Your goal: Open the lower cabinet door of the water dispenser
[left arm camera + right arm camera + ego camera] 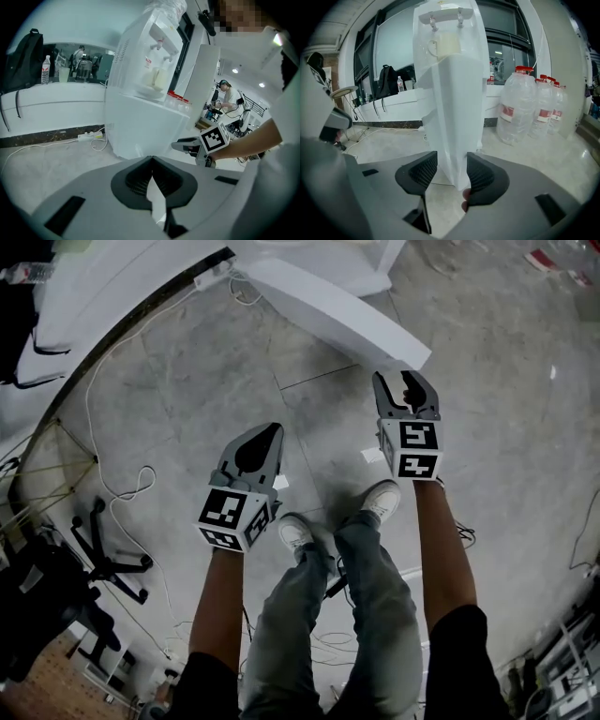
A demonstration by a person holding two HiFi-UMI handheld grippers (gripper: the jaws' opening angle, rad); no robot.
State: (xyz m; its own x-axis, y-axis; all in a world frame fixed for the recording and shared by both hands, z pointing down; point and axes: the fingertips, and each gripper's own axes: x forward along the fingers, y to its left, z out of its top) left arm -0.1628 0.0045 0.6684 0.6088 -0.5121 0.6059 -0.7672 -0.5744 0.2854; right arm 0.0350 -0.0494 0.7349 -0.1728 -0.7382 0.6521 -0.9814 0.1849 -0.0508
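The white water dispenser (145, 93) stands on the floor ahead, taps at its top (445, 18). Its lower cabinet door (328, 306) is swung out toward me. In the right gripper view I look along the door (457, 140), edge on. My right gripper (405, 381) sits at the door's free end. The door's edge fills the gap between its pads (452, 154), so it is shut on it. My left gripper (267, 432) hangs apart over bare floor, its jaws (151, 159) shut on nothing. It points at the dispenser, with the right gripper (174, 145) in its view.
Large water bottles (520, 103) stand right of the dispenser. A power strip with cables (211, 276) lies by the curved counter (56, 101). A chair base (103, 549) is at the left. My feet (380, 498) are just behind the grippers. A person (229, 96) stands far off.
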